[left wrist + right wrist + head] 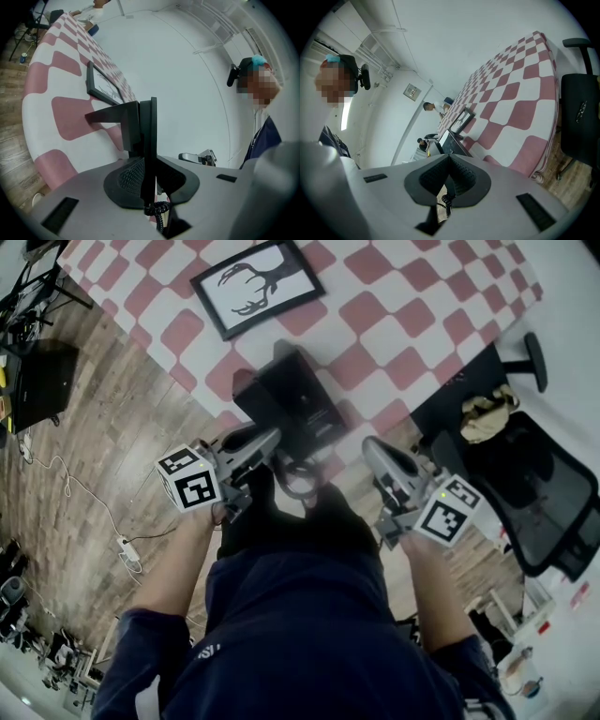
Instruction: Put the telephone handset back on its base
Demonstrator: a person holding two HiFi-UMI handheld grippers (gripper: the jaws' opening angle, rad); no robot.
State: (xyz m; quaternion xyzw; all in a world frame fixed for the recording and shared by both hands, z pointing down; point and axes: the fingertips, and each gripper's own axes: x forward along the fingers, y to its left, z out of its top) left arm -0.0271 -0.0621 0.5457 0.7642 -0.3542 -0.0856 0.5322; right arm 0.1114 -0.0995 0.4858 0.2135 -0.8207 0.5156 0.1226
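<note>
The black telephone base (292, 397) sits at the near edge of the red-and-white checkered table (403, 306). My left gripper (270, 442) hovers just left of the base, shut on the black handset (149, 126), which stands edge-on between the pads (129, 176). The coiled cord (300, 480) loops down from the handset in front of the base. In the left gripper view the base (115, 117) lies just beyond the jaws. My right gripper (371, 448) hangs right of the base, off the table edge, its jaws shut with nothing between them (449, 159).
A framed antler picture (258, 282) lies on the table beyond the base. A black office chair (539, 488) with a tan bag (486, 414) stands at the right. Cables and a power strip (127, 549) lie on the wooden floor at the left.
</note>
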